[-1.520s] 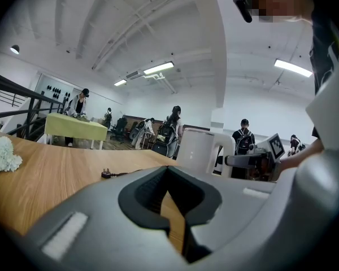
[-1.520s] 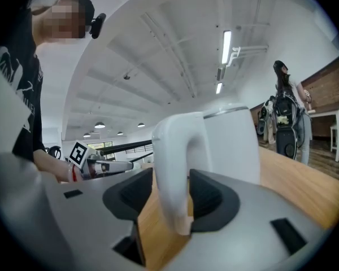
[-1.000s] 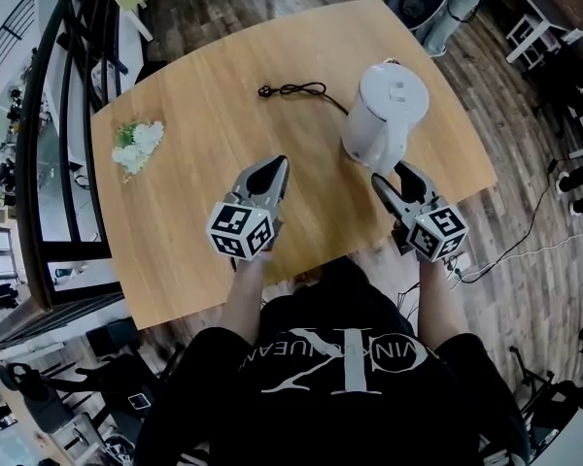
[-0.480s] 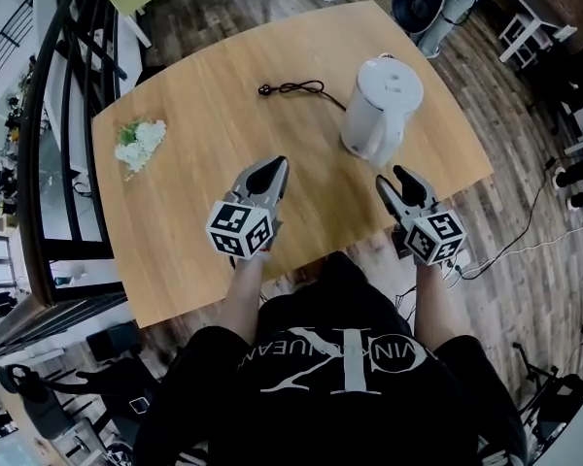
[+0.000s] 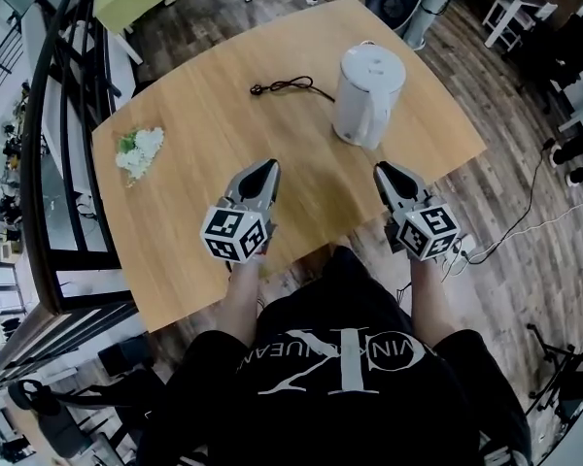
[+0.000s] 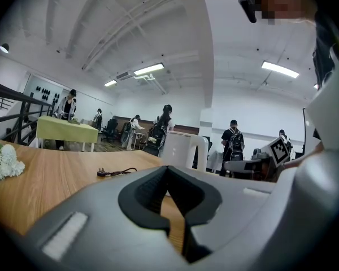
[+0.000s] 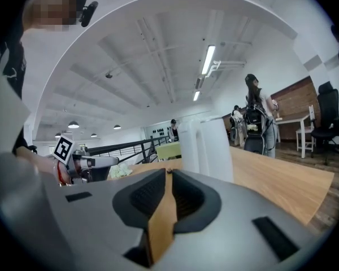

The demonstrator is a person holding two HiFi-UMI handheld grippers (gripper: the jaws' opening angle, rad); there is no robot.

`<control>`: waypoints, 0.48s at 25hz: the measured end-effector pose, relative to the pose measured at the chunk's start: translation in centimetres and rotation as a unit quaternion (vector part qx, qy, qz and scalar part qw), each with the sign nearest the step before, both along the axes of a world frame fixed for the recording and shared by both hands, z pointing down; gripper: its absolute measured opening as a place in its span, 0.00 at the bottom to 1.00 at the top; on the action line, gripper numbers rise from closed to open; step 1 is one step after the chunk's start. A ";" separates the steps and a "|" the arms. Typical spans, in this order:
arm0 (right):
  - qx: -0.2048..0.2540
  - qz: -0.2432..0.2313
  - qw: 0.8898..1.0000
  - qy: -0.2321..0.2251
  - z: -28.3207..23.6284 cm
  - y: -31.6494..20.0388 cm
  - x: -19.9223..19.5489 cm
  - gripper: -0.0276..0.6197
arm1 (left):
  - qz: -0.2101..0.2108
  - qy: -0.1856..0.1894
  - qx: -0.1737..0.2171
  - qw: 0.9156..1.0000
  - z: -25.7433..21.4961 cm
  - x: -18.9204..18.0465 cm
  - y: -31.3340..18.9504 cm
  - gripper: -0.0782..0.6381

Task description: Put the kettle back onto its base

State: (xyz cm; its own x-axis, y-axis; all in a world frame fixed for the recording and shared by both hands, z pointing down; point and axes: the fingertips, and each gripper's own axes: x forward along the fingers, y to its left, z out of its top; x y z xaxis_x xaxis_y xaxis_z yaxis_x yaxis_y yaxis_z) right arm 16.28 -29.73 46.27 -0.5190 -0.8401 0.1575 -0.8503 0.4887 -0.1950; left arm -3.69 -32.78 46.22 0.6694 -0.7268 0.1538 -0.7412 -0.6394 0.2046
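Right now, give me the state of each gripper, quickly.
Left gripper: shut, holding nothing.
Right gripper: jaws have just been closing, now shut, nothing between them; kettle stands apart.

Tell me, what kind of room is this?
Probably an open-plan office or lab: a wooden table, an office chair, strip lights overhead, and people standing about.

Wooden table (image 5: 204, 115) with kettle (image 5: 367, 93), cord (image 5: 282, 87), flowers (image 5: 138, 151)

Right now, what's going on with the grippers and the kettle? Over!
Left gripper shut, empty. Right gripper just closed, nothing between jaws. Kettle upright on table, untouched, cord trailing left. Nothing in the way.
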 end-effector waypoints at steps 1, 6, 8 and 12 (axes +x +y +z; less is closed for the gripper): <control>0.003 0.003 1.000 0.000 -0.2 0.3 -0.1 0.11 | 0.001 0.000 0.002 1.000 -0.1 0.0 0.3 0.12; 0.013 0.011 1.000 0.001 -1.2 2.0 -0.4 0.10 | 0.010 -0.001 0.005 1.000 -0.2 -0.2 1.8 0.12; 0.016 0.015 1.000 0.002 -1.6 2.7 -0.6 0.10 | 0.014 -0.001 0.005 1.000 -0.2 -0.2 2.4 0.12; 0.023 0.023 0.999 0.005 -2.2 4.1 -1.0 0.09 | 0.017 -0.001 0.009 1.000 -0.2 -0.8 3.8 0.12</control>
